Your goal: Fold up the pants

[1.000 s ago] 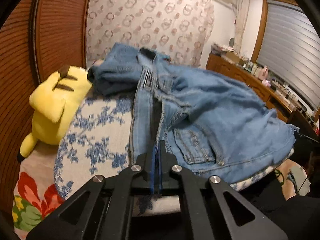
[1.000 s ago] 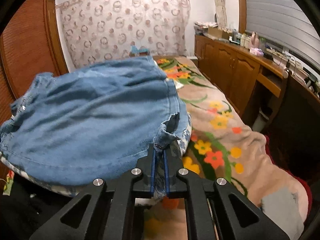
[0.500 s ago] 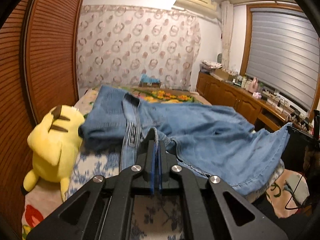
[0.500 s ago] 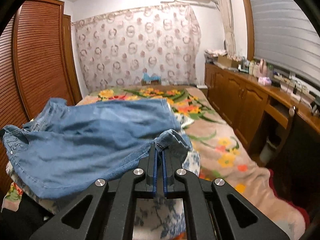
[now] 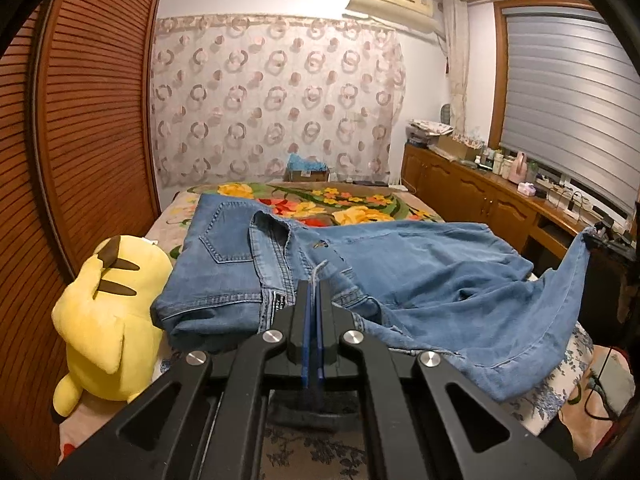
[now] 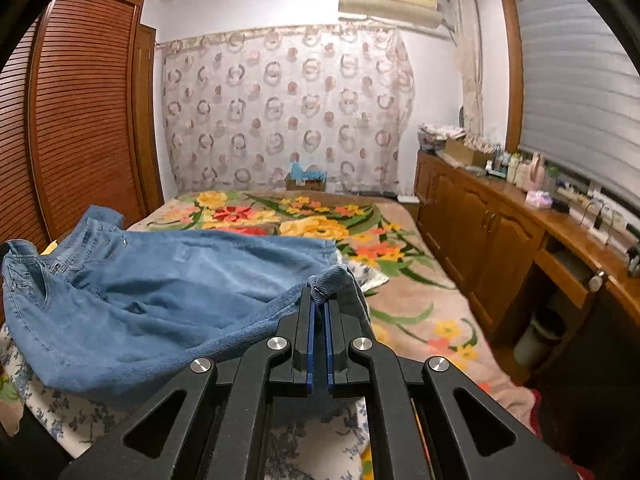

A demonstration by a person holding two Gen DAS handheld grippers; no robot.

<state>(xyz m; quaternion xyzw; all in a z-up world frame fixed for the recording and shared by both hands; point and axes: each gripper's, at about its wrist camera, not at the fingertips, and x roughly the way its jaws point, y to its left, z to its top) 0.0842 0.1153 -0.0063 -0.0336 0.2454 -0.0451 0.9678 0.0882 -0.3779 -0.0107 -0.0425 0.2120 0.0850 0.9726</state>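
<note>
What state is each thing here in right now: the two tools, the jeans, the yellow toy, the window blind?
Left tool: shut on the jeans, near the waistband.
Right tool: shut on the jeans, pinching a hem corner.
Jeans: spread across the bed, rumpled, edges lifted by both tools.
Yellow plush toy: lying beside the jeans, touching them.
Window blind: lowered.

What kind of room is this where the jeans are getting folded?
It looks like a bedroom at home. There is a bed with a flowery blanket, a yellow plush toy beside the jeans, and a tall wooden wardrobe along the wall.
</note>
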